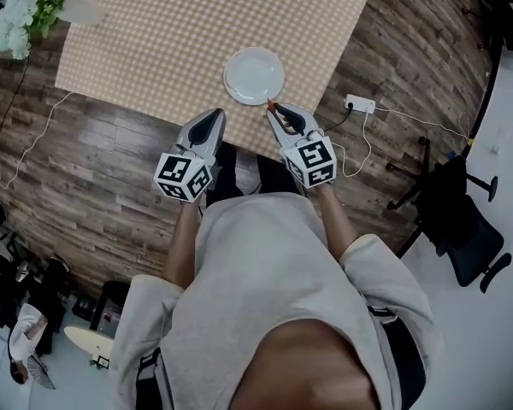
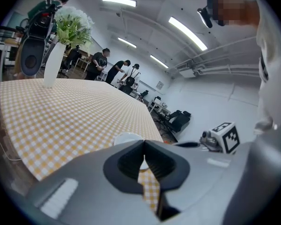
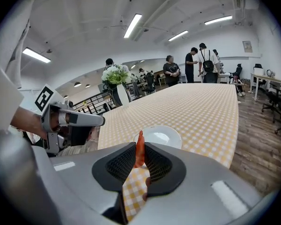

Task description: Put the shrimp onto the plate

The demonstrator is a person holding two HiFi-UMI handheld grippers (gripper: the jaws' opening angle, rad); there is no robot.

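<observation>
Right tongs [image 3: 139, 146] clamp the shrimp [image 3: 139, 151] just beside the plate [image 3: 167, 137].

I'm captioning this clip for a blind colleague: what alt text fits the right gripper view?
The right gripper pinches an orange shrimp upright between its jaws, just short of a white plate on a checked tablecloth. The left gripper is held at the left; a vase of flowers and standing people lie beyond.

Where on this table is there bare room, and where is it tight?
The round white plate is empty. The yellow checked tablecloth lies bare between the plate and the white vase of flowers, and beyond the plate too. Tight only at the near edge, where the right gripper, shut on the orange shrimp, hangs by the plate.
</observation>
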